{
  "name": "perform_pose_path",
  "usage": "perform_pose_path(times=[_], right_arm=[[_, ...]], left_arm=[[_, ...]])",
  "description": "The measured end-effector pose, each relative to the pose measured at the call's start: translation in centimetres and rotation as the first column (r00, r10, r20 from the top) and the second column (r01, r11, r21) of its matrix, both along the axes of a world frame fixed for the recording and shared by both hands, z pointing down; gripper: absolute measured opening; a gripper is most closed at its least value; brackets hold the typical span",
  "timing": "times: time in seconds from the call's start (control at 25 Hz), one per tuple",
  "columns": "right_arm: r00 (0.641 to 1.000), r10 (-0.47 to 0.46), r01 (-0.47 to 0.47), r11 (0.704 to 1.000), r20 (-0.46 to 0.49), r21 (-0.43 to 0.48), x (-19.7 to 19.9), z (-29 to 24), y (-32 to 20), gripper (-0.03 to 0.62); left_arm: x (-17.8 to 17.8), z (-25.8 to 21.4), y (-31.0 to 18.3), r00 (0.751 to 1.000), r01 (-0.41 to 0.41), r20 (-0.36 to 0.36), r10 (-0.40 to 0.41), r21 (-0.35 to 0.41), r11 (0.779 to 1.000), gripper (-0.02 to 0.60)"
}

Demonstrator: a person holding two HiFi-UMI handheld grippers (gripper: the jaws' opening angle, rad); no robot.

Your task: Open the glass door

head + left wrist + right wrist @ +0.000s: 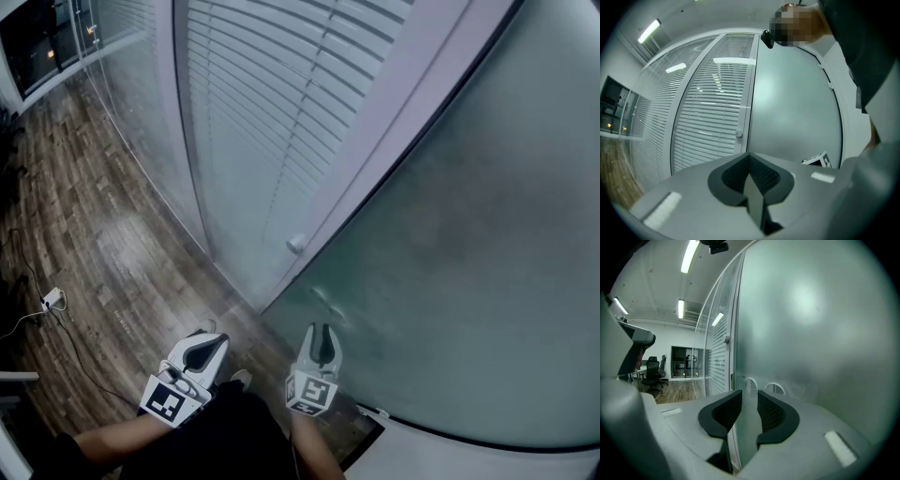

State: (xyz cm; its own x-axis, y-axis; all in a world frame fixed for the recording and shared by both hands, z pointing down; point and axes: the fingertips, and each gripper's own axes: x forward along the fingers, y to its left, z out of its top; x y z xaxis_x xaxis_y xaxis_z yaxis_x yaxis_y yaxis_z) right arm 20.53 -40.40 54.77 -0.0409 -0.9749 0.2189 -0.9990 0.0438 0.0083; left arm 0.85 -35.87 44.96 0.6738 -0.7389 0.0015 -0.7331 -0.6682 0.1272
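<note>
Glass door (811, 333) — frosted, stiff, likely heavy and slick — is seen just ahead of the right gripper (747, 398), its free edge standing between half-spread jaws, where it is best clamped squarely. The left gripper (749, 161) is closed up, empty

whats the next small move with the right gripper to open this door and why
Probably nudge the right gripper sideways onto the glass door's edge. Its jaws stand apart and empty, aimed at the frosted face just beside that edge; the left gripper is shut.
</note>
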Motion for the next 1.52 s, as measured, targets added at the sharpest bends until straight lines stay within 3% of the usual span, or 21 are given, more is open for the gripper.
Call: perform_pose_path(times=[0.96,1.52], right_arm=[[0.987,0.157,-0.158,0.987,-0.010,-0.042,2.5,0.9,-4.9,0.117],[0.965,0.263,-0.262,0.964,0.006,-0.049,3.3,1.0,-5.5,0.110]], left_arm=[[-2.4,0.3,-4.9,0.999,-0.034,-0.002,0.034,-0.054,0.998,0.000],[-3.3,0.4,-6.5,0.999,-0.045,0.007,0.046,-0.065,0.997,0.000]])
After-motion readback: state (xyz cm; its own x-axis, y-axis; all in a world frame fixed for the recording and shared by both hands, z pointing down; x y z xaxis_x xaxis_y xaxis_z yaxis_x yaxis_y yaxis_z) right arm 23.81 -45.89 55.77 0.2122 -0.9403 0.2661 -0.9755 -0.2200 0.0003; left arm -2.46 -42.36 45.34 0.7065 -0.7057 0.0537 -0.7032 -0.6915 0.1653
